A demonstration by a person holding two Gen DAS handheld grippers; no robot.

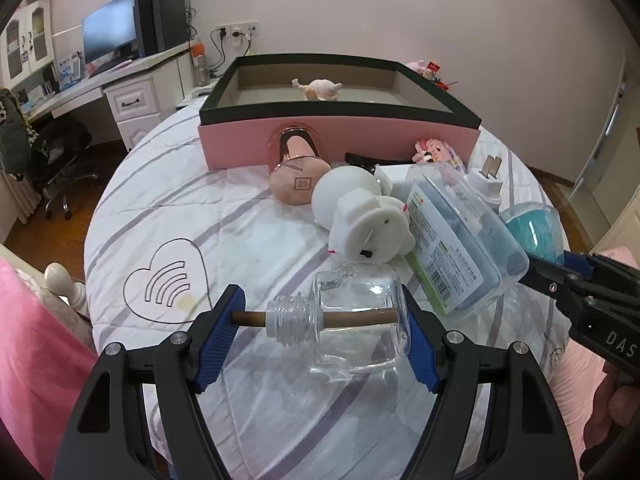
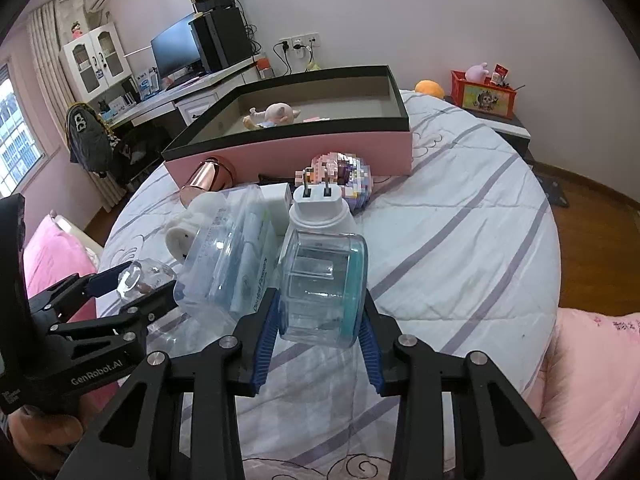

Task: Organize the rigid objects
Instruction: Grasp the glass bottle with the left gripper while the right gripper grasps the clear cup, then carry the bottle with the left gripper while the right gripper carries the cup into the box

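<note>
My left gripper (image 1: 320, 340) is shut on a clear glass bottle (image 1: 360, 320) with a brown stick through its neck, held just above the bed. My right gripper (image 2: 320, 312) is shut on a clear teal-tinted plastic box (image 2: 324, 284); it also shows in the left wrist view (image 1: 536, 236). Ahead stands the pink drawer box (image 1: 340, 144) with a black rim, a small plush pig (image 1: 320, 89) inside. In front of it lie a rose-gold tube (image 1: 298, 160), a white toy (image 1: 360, 216), a clear case of blue items (image 1: 460, 236), a white plug (image 2: 320, 208) and a pixel-block figure (image 2: 344, 176).
The round bed (image 2: 460, 240) has a white striped cover. A desk with a monitor (image 1: 110, 32) and an office chair (image 1: 60, 152) stand at the left. A nightstand with a red box (image 2: 482, 96) is at the far right. Pink pillows lie at both near sides.
</note>
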